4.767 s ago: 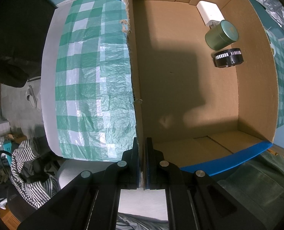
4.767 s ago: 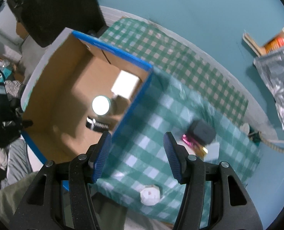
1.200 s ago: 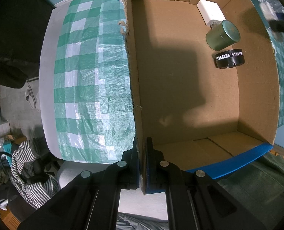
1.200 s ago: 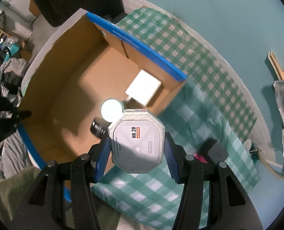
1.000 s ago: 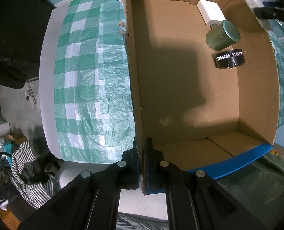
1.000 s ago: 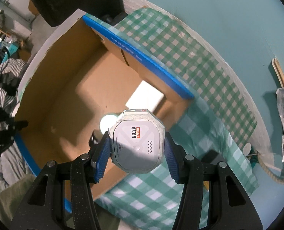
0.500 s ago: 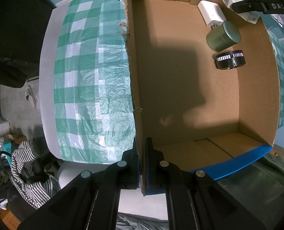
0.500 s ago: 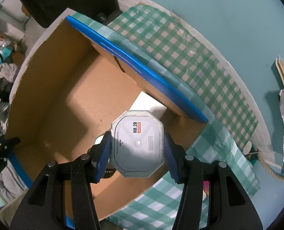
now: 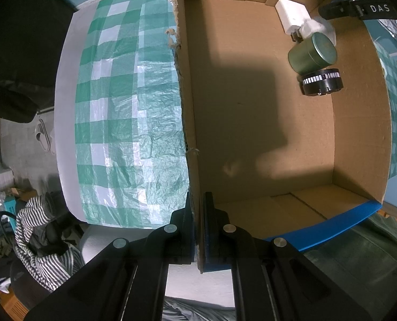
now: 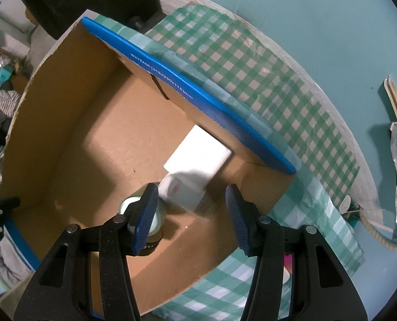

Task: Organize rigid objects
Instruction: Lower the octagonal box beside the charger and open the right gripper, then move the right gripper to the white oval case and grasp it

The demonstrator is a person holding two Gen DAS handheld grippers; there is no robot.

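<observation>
Now, step in hand: dropping the white plastic unit (image 10: 182, 190) into the cardboard box (image 9: 265, 112). The right gripper (image 10: 191, 187) hangs over the box's far corner with its jaws apart and nothing touching the blue pads (image 10: 147, 214). The unit shows below them, blurred, low in the box, so I judge it is out of the grip. It sits just beside the green round tin (image 9: 312, 53) and against the flat white block (image 10: 198, 152), with the black striped ring (image 9: 321, 81) near. The left gripper (image 9: 198, 214) is clamped shut on the box's near wall, pinning the box on the checked tablecloth (image 9: 118, 107). To do this well, I would hold that clamp firm, keep the right jaws wide and lift straight up, clear of the tin and the blue-edged wall. Orientation: the unit looks tilted, with one broad face and a small red mark turned up toward the camera. The blur hides its outline, so I cannot tell its long axis.
</observation>
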